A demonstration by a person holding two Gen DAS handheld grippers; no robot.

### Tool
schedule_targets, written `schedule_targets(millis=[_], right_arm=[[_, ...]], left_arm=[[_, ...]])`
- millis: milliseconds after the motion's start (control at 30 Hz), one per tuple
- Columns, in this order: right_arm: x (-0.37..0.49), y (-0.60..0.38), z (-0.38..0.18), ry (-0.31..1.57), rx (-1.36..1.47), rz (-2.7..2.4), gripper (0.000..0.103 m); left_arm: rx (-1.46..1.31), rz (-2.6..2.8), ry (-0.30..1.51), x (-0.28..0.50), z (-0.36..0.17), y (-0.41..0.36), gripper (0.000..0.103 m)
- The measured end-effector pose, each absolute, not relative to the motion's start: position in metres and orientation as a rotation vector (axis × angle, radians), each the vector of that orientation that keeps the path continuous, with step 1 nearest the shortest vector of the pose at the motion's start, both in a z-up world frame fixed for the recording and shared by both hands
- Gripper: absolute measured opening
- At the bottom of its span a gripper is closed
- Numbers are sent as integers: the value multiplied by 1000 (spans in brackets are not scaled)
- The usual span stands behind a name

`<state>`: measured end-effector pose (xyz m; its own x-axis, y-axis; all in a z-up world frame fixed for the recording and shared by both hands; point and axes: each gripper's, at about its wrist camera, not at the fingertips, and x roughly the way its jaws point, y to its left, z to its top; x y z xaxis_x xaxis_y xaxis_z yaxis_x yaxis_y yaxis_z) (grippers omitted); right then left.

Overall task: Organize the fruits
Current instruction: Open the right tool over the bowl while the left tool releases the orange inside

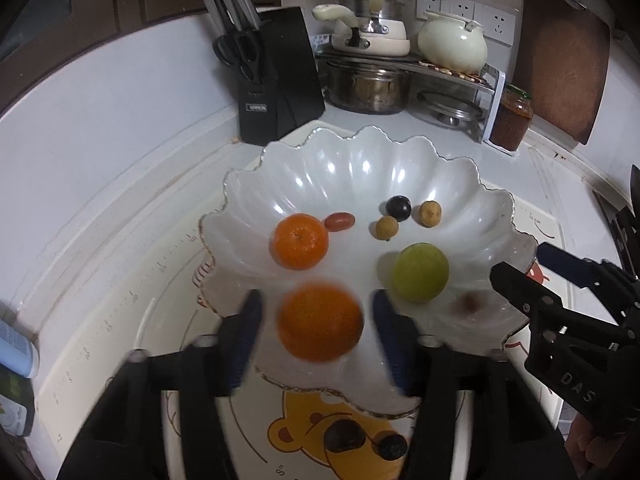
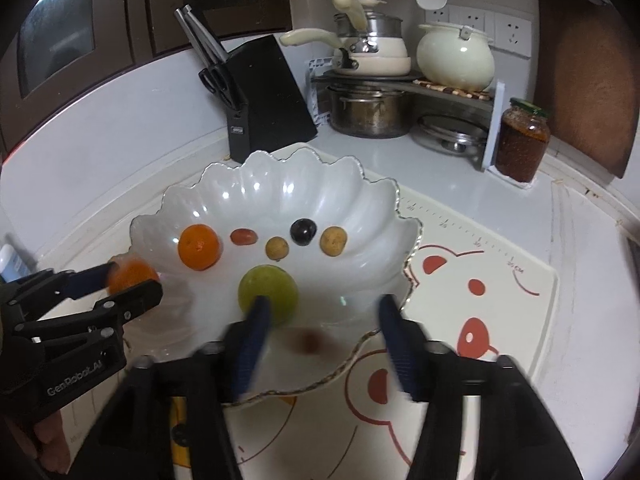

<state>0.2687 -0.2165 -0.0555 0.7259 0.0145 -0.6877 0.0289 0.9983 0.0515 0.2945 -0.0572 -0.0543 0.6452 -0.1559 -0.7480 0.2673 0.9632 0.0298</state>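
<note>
While my left tongs (image 1: 318, 320) hang over the near rim of the scalloped bowl (image 1: 360, 168), their jaws are spread wide, and a blurred orange (image 1: 320, 322) sits between the fingers, touching neither. My right tongs (image 2: 320, 336) are spread wide too, with nothing gripped; a small blurry red fruit (image 2: 310, 340) shows between their fingers. Inside the bowl lie a second orange (image 1: 299, 241), a red cherry tomato (image 1: 339, 221), a dark grape (image 1: 399, 207), two little brown fruits (image 1: 430, 213) and a green fruit (image 1: 420, 272). Behind stands a knife block (image 1: 276, 80).
</note>
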Motion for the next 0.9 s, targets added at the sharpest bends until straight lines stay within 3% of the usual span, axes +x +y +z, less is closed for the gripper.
schedule_targets(millis=[100,333,900], right_arm=[[267,-217,-53,751,58,-14,63],[259,-220,-47,737,79,-57,83],[227,-216,-27,692,76,-74,84]], left_arm=[[144,-226,822,291,-50,-55,76],[145,-206,808,284,-43,-50,85],[144,-182,757,246,-20,-43,89]])
